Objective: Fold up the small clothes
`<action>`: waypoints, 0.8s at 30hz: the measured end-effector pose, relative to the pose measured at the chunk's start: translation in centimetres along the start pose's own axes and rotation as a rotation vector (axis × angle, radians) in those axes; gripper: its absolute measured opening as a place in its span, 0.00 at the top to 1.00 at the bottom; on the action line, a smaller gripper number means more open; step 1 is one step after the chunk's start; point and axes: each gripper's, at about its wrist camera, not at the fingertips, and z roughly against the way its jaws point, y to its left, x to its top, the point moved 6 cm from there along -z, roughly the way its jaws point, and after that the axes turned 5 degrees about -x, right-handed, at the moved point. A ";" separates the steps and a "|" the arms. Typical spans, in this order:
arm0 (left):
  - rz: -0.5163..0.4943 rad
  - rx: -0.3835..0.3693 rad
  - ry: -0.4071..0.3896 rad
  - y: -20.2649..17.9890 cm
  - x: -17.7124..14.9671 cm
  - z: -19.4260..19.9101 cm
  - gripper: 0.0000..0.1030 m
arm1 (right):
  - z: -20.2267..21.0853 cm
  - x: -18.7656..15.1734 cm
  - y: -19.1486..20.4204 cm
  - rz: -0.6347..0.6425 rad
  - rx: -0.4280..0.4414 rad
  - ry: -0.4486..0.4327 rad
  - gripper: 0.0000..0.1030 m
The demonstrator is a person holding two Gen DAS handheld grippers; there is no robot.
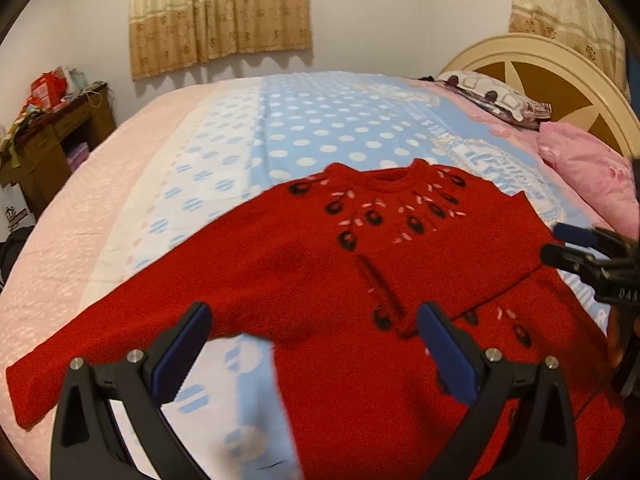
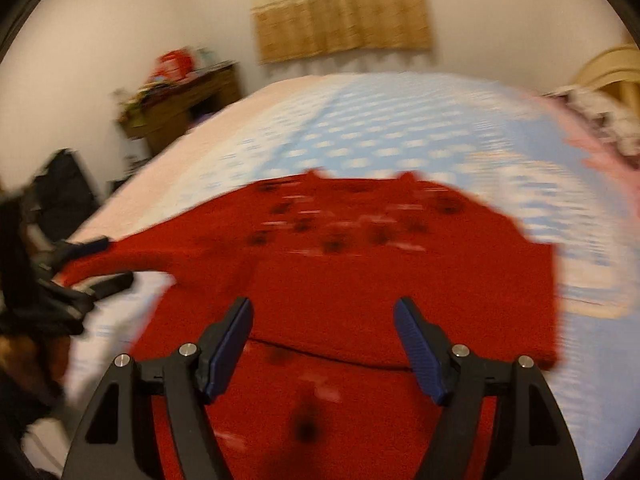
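Observation:
A red knitted sweater (image 1: pixel 320 264) with dark and pink embroidery lies front up on the bed, also in the blurred right wrist view (image 2: pixel 360 280). One sleeve (image 1: pixel 60 376) stretches out flat to the left. The other sleeve is folded across the chest, and its edge (image 2: pixel 320 356) runs just in front of my right gripper. My left gripper (image 1: pixel 316 328) hovers open over the sweater's lower left part, nothing pressed between its pads. My right gripper (image 2: pixel 324 316) stands open above the folded part and holds nothing. It shows at the right edge (image 1: pixel 564 244) of the left wrist view.
A blue dotted blanket (image 1: pixel 320 120) covers the bed, with pink quilt at its left. A pink pillow (image 1: pixel 592 176), a patterned pillow (image 1: pixel 492 96) and a cream headboard (image 1: pixel 560 76) are at the right. A cluttered wooden desk (image 1: pixel 52 136) stands by the far left wall.

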 end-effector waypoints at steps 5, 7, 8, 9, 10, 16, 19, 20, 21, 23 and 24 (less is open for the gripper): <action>-0.036 -0.067 0.084 -3.7 0.6 -3.2 0.02 | 3.1 -2.8 -5.0 -0.116 -0.062 -0.052 0.29; -0.046 -0.063 0.125 -4.5 0.6 -4.9 0.12 | 4.4 -3.8 -5.9 -0.118 -0.080 -0.088 0.29; -0.048 -0.066 0.147 -4.8 0.6 -5.7 0.17 | 5.0 -4.4 -6.2 -0.115 -0.097 -0.113 0.29; -0.044 -0.068 0.173 -5.0 0.5 -6.7 0.20 | 5.5 -4.8 -6.3 -0.113 -0.103 -0.136 0.29; -0.041 -0.066 0.185 -5.0 0.4 -7.3 0.22 | 5.8 -5.2 -6.3 -0.116 -0.096 -0.148 0.29; -0.002 -0.083 0.253 -5.5 -0.7 -9.6 0.45 | 8.3 -5.5 -6.7 -0.154 -0.069 -0.257 0.28; -0.010 -0.102 0.244 -6.0 -1.0 -9.7 0.61 | 8.1 -5.8 -6.3 -0.140 -0.068 -0.253 0.28; -0.007 -0.093 0.236 -5.9 -0.9 -9.5 0.77 | 8.0 -5.9 -6.3 -0.136 -0.067 -0.249 0.28; 0.000 -0.089 0.223 -5.7 -0.7 -9.3 0.90 | 7.9 -5.9 -6.3 -0.136 -0.065 -0.249 0.28; 0.001 -0.112 0.199 -5.5 -0.2 -8.6 0.94 | 8.0 -6.0 -6.5 -0.146 -0.056 -0.253 0.28; -0.002 -0.119 0.189 -5.4 0.2 -8.3 0.94 | 8.0 -6.1 -6.7 -0.156 -0.051 -0.252 0.27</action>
